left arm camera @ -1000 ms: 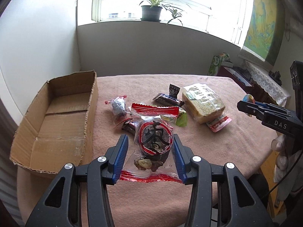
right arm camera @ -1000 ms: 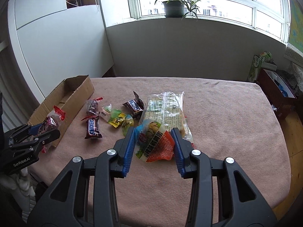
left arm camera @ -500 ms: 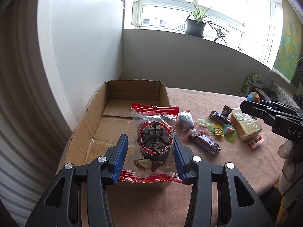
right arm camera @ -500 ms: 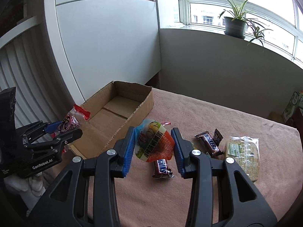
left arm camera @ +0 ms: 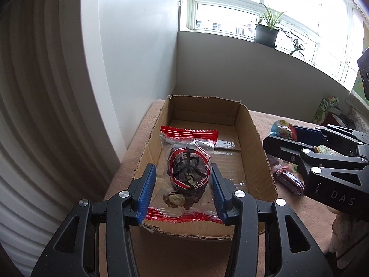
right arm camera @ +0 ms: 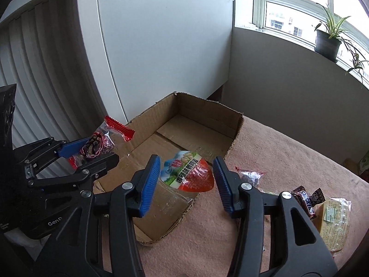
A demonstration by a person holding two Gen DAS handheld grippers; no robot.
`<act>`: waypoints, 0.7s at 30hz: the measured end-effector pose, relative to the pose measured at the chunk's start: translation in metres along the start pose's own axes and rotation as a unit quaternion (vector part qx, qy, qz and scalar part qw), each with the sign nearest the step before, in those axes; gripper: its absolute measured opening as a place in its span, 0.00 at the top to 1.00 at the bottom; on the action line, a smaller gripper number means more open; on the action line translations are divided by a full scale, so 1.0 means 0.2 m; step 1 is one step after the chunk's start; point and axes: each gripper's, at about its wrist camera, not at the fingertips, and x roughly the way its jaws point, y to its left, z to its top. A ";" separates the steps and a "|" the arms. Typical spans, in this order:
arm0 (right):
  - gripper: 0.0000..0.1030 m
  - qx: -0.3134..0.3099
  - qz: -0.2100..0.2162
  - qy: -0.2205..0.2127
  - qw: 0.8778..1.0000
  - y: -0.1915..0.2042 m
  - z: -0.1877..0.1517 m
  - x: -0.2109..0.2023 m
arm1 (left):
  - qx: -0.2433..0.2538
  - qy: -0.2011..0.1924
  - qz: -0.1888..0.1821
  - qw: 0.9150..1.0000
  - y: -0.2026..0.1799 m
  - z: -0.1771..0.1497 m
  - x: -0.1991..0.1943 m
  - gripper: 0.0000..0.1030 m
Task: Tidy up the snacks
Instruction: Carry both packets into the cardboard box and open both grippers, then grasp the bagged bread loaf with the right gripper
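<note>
Against the frames a second back, both views now face the cardboard box [left arm camera: 258, 152] at the left end of the counter [right arm camera: 276, 161] rather than the snack pile mid-counter; both grippers have swung left with their packets. Box sits open-topped with nothing on its floor. Left gripper [left arm camera: 183, 190]: jaws narrow, blue pads pressing both sides of the clear red-edged date packet [left arm camera: 188, 173], held over the near end of the box. Right gripper [right arm camera: 186, 180]: jaws have just been opening, now stand moderately wide; the red egg-snack pouch [right arm camera: 189, 174] sits between them with a gap at each pad, above the box's near right wall. Remaining snacks, including a Snickers bar [right arm camera: 304, 199], lie right of the box.
</note>
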 end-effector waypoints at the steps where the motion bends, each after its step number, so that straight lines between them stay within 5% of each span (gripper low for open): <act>1: 0.33 -0.003 -0.001 0.001 1.000 0.01 0.00 0.01 | -0.001 -0.001 0.004 1.000 0.00 0.00 0.00 0.56; 2: 0.21 -0.004 -0.005 -0.003 1.000 0.01 0.01 0.01 | -0.003 0.000 0.009 1.000 0.01 0.00 0.00 0.52; 5: 0.19 0.000 -0.012 -0.010 1.000 -0.01 0.02 -0.01 | -0.014 -0.005 0.016 1.000 0.04 0.01 0.00 0.38; 21: 0.18 0.061 -0.050 -0.026 0.997 -0.40 -0.14 -0.29 | 0.001 -0.015 -0.001 1.000 -0.14 0.00 -0.08 0.38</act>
